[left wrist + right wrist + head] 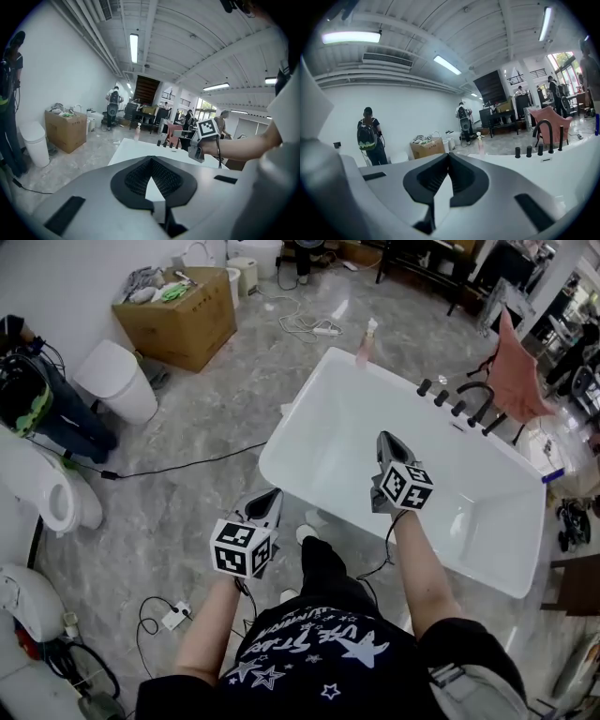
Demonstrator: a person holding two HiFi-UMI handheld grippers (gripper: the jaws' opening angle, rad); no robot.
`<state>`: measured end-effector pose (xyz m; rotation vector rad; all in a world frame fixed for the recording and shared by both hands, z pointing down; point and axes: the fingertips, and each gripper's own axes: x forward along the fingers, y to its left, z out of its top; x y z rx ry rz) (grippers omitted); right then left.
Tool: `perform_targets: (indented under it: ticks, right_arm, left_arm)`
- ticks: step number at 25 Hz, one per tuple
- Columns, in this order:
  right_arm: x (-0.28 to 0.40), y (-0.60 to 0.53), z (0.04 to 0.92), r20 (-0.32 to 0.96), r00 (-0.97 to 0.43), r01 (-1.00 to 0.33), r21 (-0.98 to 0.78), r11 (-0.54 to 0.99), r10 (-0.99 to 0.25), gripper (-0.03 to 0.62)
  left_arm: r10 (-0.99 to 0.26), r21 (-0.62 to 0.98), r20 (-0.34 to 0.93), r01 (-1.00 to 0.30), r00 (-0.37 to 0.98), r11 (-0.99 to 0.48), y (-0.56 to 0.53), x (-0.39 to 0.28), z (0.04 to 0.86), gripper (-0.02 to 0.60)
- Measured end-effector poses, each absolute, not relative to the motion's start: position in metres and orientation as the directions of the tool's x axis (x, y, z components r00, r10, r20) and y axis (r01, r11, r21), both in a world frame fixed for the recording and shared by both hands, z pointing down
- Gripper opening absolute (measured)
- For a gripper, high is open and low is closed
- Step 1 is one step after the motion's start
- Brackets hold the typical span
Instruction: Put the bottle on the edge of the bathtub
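- Bottle, pink with a pump top, stands upright on the far corner of the bathtub rim. Judged from that, the placing looks already done.
- That corner ledge seems a sensible spot: it is flat and bare, while the faucet and its knobs take up the long rim to the right.
- Left gripper hangs over the floor just outside the near rim. Its jaws are pressed together with nothing between them, so it carries no load.
- Right gripper hovers above the tub's basin, well apart from the bottle. Its jaws likewise meet on nothing.
- Both claws point roughly toward the far end rather than down, which suits idle hands more than a reach to grasp.
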<state>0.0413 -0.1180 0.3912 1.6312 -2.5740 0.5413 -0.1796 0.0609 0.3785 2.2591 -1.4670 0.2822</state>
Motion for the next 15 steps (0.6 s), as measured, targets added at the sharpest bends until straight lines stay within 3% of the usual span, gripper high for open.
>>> perform_targets:
  ticks: [15]
  right_arm:
    - [0.031,0.063,0.389,0.265,-0.521,-0.846,-0.285,0.450,-0.811,0.014]
  left_arm:
    - [-0.800,0.313,0.417,-0.895,0.431,-0.319,0.181,-0.173,0.410,0.015]
